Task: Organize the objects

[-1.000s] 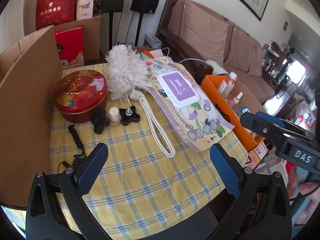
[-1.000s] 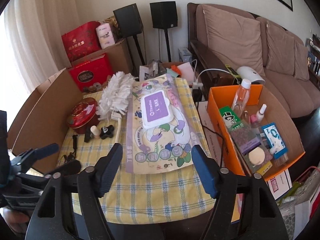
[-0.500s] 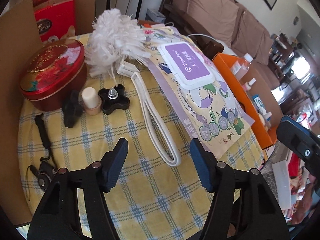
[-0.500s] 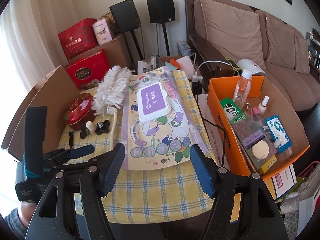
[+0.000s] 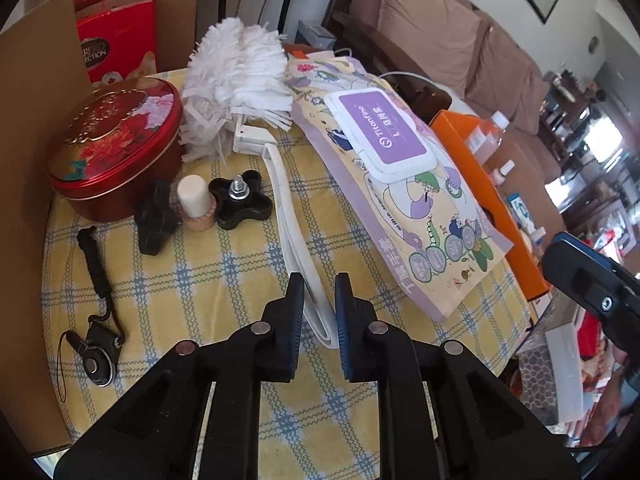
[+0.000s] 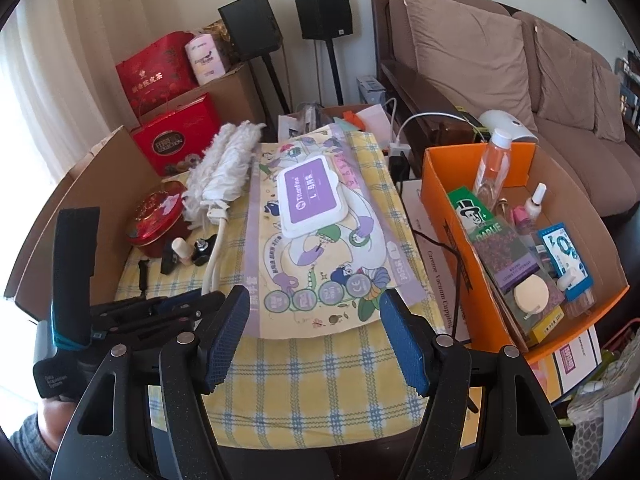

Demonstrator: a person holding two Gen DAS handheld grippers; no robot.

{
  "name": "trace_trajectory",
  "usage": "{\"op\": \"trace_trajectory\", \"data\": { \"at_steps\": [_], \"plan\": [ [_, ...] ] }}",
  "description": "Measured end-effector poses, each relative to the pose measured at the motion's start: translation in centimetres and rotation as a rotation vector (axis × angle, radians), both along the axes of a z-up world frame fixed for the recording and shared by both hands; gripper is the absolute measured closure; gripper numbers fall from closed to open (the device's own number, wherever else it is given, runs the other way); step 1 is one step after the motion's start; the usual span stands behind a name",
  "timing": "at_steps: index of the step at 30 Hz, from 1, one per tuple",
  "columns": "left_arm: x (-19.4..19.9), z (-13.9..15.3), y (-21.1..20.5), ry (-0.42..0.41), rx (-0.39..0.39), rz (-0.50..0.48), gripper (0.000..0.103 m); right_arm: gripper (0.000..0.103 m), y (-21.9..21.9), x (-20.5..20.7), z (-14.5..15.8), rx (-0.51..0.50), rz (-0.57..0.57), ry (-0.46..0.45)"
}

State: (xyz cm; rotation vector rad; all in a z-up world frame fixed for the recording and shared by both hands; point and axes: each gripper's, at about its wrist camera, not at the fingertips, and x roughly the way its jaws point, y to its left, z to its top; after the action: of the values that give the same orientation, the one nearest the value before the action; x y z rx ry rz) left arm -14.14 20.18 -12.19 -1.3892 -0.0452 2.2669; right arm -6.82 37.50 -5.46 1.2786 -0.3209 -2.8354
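Observation:
A white fluffy duster (image 5: 236, 76) lies on the yellow checked tablecloth (image 5: 200, 280), its long white loop handle (image 5: 288, 216) running toward me. My left gripper (image 5: 318, 312) is closing on the near end of that handle, and both blue pads touch it. In the right wrist view the duster (image 6: 224, 160) shows at the left, with the left gripper (image 6: 192, 304) low over the cloth at the handle's end. My right gripper (image 6: 316, 340) hovers open above the table's near edge with nothing between its fingers. A large pack of diapers (image 5: 392, 184) lies right of the duster.
A red tin (image 5: 116, 136), two black knobs (image 5: 240, 200), a small capped bottle (image 5: 194, 200) and a black lanyard (image 5: 96, 280) sit left of the handle. A cardboard wall (image 5: 24, 160) bounds the left. An orange box (image 6: 440, 216) of toiletries stands right of the table.
My left gripper came down and forward to the duster's handle, and its jaws went from wide apart to closed around the handle's near end. The right gripper stayed put.

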Motion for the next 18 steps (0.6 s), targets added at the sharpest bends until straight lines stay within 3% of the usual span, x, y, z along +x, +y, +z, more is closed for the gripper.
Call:
{"op": "trace_trajectory", "data": {
  "at_steps": [9, 18],
  "plan": [
    [1.6, 2.4, -2.5, 0.061, 0.089, 0.023, 0.09, 0.034, -2.4, -3.9, -0.2, -0.215, 0.121, -0.018],
    [1.9, 2.2, -3.2, 0.058, 0.104, 0.036, 0.091, 0.047, -6.7, -8.8, -4.1, -0.371, 0.212, -0.158]
  ]
}}
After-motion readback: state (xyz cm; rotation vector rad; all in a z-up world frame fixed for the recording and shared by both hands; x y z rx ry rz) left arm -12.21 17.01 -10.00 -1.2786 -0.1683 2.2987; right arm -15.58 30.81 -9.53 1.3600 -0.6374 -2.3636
